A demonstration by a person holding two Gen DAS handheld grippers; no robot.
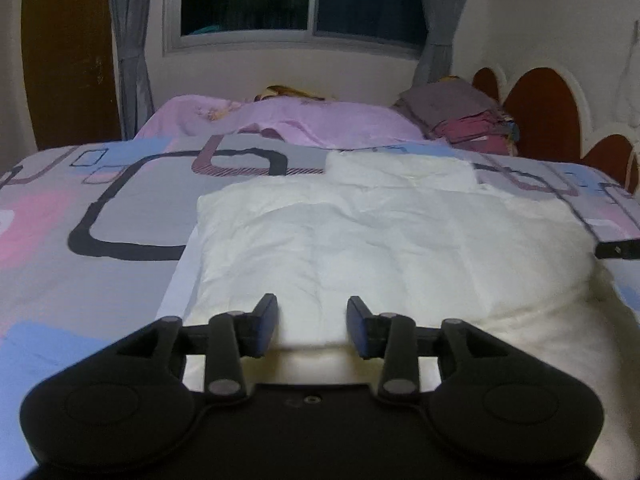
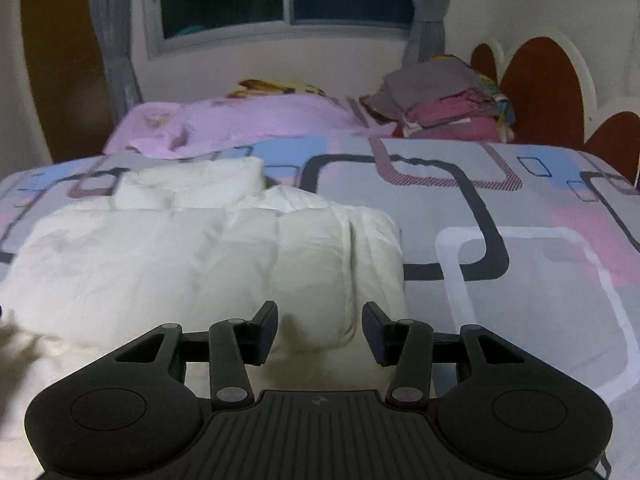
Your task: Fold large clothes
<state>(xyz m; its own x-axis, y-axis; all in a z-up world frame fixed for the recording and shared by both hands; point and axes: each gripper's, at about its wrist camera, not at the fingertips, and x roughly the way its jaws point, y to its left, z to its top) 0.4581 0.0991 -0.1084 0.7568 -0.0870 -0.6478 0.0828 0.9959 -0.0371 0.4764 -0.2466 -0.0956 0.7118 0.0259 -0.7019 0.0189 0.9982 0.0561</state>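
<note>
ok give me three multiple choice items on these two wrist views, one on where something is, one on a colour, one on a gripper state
1. Where does the stack of folded clothes sit?
A. at the far side of the bed, near the headboard
B. on the floor by the door
C. between the right gripper's fingers

2. What colour is the large garment spread out on the patterned bedspread?
A. navy blue
B. white
C. bright red

3. How do both grippers stand?
A. both shut on cloth
B. left shut, right open
C. both open, holding nothing

Key:
1 A: the stack lies past the pink blanket, beside the headboard.
2 B: the garment is off-white in both views.
3 C: the left gripper and the right gripper each show a clear gap between the fingers, with nothing pinched.
</note>
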